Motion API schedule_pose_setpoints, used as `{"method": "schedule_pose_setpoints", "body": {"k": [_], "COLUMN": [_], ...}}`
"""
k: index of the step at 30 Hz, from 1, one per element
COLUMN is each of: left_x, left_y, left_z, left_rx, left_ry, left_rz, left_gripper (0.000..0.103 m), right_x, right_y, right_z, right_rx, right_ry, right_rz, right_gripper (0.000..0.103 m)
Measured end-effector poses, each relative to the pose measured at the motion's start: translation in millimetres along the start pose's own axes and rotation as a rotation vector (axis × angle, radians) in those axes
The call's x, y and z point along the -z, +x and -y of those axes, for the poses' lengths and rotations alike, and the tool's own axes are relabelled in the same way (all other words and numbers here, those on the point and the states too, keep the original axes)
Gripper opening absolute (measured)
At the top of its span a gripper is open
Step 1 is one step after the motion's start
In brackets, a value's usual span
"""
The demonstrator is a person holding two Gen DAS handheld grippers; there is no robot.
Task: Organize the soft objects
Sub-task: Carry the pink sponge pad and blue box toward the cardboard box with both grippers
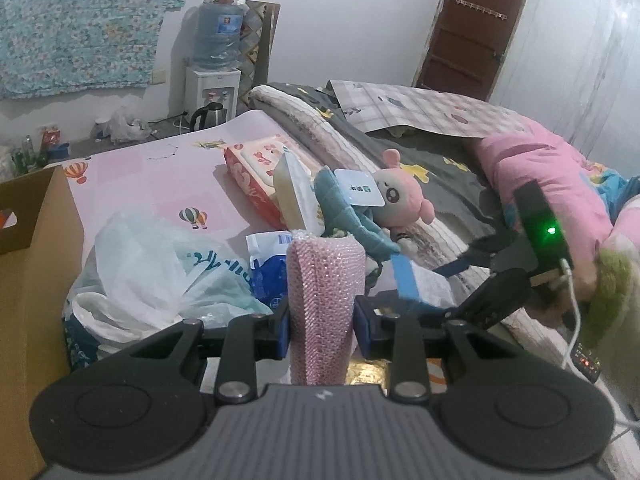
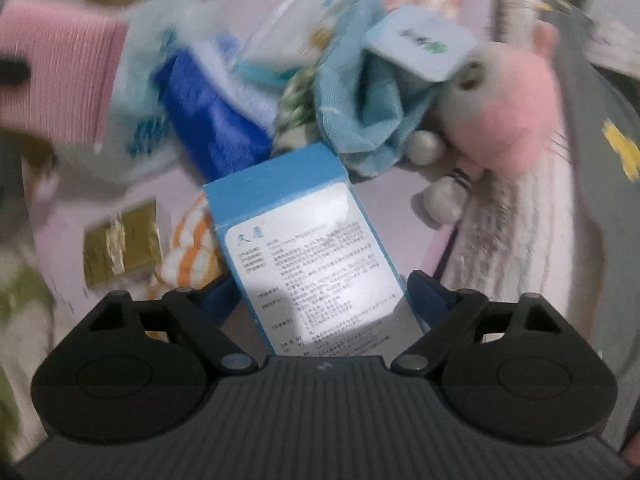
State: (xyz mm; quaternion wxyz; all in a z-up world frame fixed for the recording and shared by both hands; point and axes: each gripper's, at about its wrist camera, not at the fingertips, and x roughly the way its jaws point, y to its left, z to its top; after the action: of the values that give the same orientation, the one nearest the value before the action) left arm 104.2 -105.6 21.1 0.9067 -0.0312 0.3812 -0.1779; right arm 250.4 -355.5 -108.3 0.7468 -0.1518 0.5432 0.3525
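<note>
My left gripper point(image 1: 322, 320) is shut on a pink glittery sponge cloth point(image 1: 324, 292), which also shows blurred at the top left of the right wrist view point(image 2: 60, 64). My right gripper point(image 2: 320, 292) is shut on a blue box with a white printed label point(image 2: 308, 240); its blue edge shows in the left wrist view point(image 1: 406, 278). On the pink bed sheet point(image 1: 160, 176) lie a pink plush toy point(image 1: 400, 196), a light blue towel with a tag point(image 1: 344, 208), a blue tissue pack point(image 1: 272, 272), a red wipes pack point(image 1: 256, 172) and a white plastic bag point(image 1: 160, 268).
A cardboard box point(image 1: 32, 280) stands at the left. A gold packet point(image 2: 120, 248) lies on the sheet. A grey blanket point(image 1: 452, 184) and pink quilt point(image 1: 536, 172) cover the bed's right side. A water dispenser point(image 1: 214, 84) and kettle point(image 1: 208, 116) stand by the far wall.
</note>
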Motion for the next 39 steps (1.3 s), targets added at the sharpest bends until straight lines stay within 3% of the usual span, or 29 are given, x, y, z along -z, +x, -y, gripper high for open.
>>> {"method": "schedule_pose_setpoints", "body": {"k": [4,12,16,20,30,39], "left_x": [2.3,7.3,9.9,14.3,17.5,2.6], "left_y": [-8.4,-37.2,-59.6,-84.8,-144.6,-174.8], "left_z": [-3.7,-16.5,-25.3,-38.6,-93.0,-157.0], "left_rx": [0.011,0.016,0.004,-0.022,-0.166,-0.411], "left_ry": [-0.008,-0.026,-0.04,-0.062,-0.138,-0.135], "left_rz": [0.021,0.07,0.104,0.149,0.256,0.319], "left_gripper": [0.032,0.032,0.032,0.032,0.032,0.032], "right_x": [17.8,40.8,49.7,41.6,-48.0,-170.7], "right_y": [-19.8,-71.2,-93.6,-110.7,-112.0,-69.7], "right_z": [-2.6,-12.2,-36.9,-63.7,-143.1,-221.6], "right_rx": [0.026,0.106,0.073,-0.013,-0.288,-0.544], "right_ry": [0.168,0.428,0.509,0.535,0.407,0.327], "right_rz": [0.11,0.306,0.409,0.51,0.585,0.466], "right_gripper": [0.08,0.079,0.079,0.079,0.079,0.079]}}
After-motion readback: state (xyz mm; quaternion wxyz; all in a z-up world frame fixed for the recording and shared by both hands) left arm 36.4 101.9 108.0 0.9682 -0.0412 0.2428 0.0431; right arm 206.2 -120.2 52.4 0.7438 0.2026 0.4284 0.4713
